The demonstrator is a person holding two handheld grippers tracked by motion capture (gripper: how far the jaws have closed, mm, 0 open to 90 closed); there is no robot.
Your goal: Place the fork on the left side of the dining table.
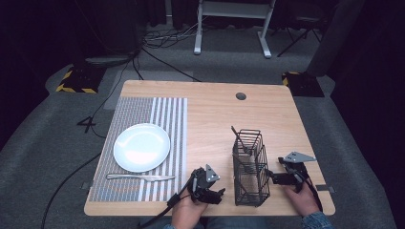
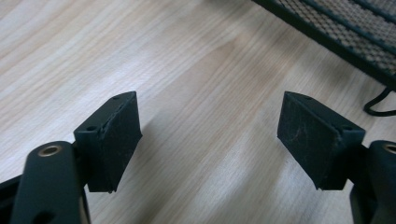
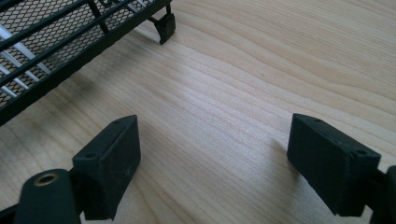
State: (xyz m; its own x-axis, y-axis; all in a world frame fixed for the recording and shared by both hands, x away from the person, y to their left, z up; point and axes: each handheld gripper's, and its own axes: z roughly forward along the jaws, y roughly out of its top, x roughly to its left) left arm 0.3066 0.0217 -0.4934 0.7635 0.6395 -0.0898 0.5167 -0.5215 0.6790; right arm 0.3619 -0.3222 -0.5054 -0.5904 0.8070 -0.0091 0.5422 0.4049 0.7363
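The black wire basket (image 1: 250, 167) stands upright on the wooden table (image 1: 210, 114), near the front edge and a bit toward the right side. It is tall and thin, made of dark mesh and bars. Something thin and dark (image 1: 237, 138) sticks up out of its far end, but it is too small to tell what it is.

The left gripper (image 1: 215, 194) is just beside the basket, on its left, close to the front edge of the table. A hand (image 1: 187, 210) holds it from below. In the left gripper view its two black pads (image 2: 116, 140) stand far apart, with bare wood between them. Nothing is held. A corner of the basket's mesh shows at the top right of that view.

The right gripper (image 1: 271, 177) is on the other side of the basket, near the front right corner of the table. Its tip looks very close to the basket wall, but I cannot tell if it touches. In the right gripper view its pads (image 3: 114, 163) are wide apart too, with just wood between them. The basket's mesh side and one small black foot (image 3: 165, 25) show at the top left there.

On the left part of the table lies a striped mat (image 1: 172, 124). A white plate (image 1: 142, 147) sits on it. A silver knife (image 1: 141, 177) lies on the mat just in front of the plate.
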